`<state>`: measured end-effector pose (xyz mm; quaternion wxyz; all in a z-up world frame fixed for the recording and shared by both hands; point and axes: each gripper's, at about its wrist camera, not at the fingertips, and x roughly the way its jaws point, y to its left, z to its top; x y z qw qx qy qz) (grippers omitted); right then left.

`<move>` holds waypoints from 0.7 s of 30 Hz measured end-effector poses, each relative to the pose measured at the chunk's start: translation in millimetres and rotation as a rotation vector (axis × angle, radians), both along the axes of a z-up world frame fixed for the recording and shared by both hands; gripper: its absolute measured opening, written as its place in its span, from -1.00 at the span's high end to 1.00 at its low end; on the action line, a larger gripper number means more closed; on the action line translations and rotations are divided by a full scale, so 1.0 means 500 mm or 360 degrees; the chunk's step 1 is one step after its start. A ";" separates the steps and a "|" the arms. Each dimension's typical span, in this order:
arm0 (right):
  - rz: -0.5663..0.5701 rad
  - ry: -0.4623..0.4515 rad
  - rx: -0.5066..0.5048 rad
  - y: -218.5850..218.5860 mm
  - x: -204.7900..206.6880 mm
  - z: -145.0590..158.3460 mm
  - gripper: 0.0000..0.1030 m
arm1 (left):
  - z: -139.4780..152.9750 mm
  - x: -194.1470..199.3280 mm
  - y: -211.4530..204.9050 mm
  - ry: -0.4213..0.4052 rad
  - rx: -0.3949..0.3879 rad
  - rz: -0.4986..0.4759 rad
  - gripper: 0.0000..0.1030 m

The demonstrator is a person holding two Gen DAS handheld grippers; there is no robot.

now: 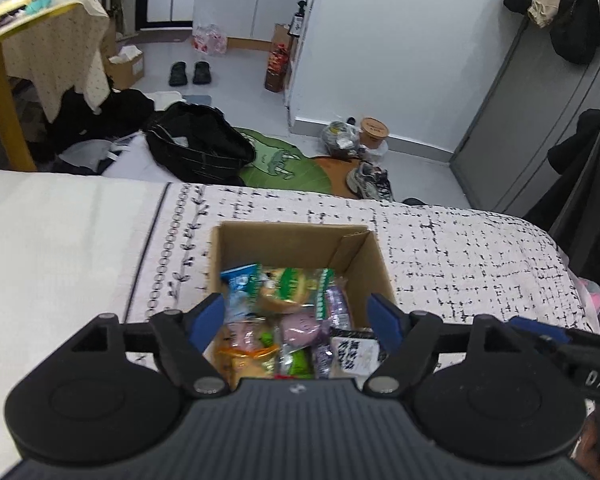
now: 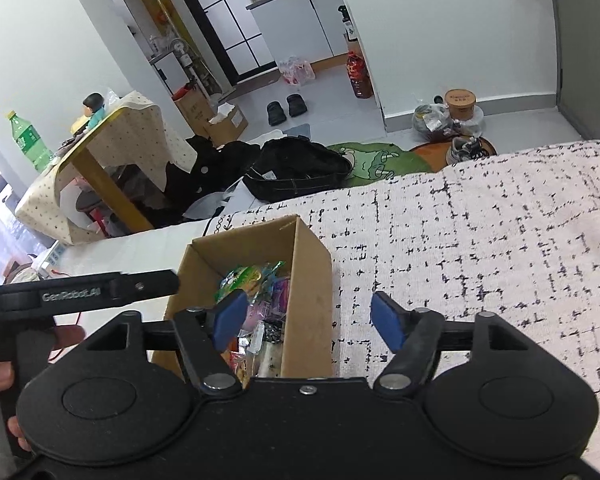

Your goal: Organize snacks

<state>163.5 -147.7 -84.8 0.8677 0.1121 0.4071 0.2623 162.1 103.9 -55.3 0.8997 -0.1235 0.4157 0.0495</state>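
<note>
- Hovering over an open brown cardboard box (image 1: 296,242) on a white bedspread with black dashes (image 1: 460,256), our left gripper (image 1: 300,320) shows its blue-padded jaws spread, nothing between them; bright wrapped snack packets (image 1: 284,316) fill the box below.
- From the right wrist, we see our right gripper (image 2: 310,322) also released and empty, straddling the box's right wall, with the packets inside.

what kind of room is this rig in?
Most likely a small lived-in flat, a studio with the bed in the main room. The snack box sits on a bed with a patterned blanket, slippers lie on the floor, coats hang up, and kitchen cabinets stand behind.
</note>
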 end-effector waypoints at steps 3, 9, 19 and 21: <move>-0.0018 -0.0022 0.0005 -0.021 -0.008 0.013 -0.40 | 0.017 -0.017 0.003 -0.0016 0.0022 0.0023 -0.53; -0.0064 -0.0057 0.0005 -0.071 -0.029 0.043 -0.45 | 0.042 -0.044 -0.002 -0.0032 0.0046 0.0019 -0.61; -0.0130 -0.0126 -0.0024 -0.136 -0.070 0.078 -0.55 | 0.067 -0.086 -0.042 -0.0083 0.0111 -0.0109 -0.73; -0.0140 -0.0134 -0.0022 -0.145 -0.078 0.082 -0.56 | 0.072 -0.095 -0.048 -0.0092 0.0123 -0.0127 -0.81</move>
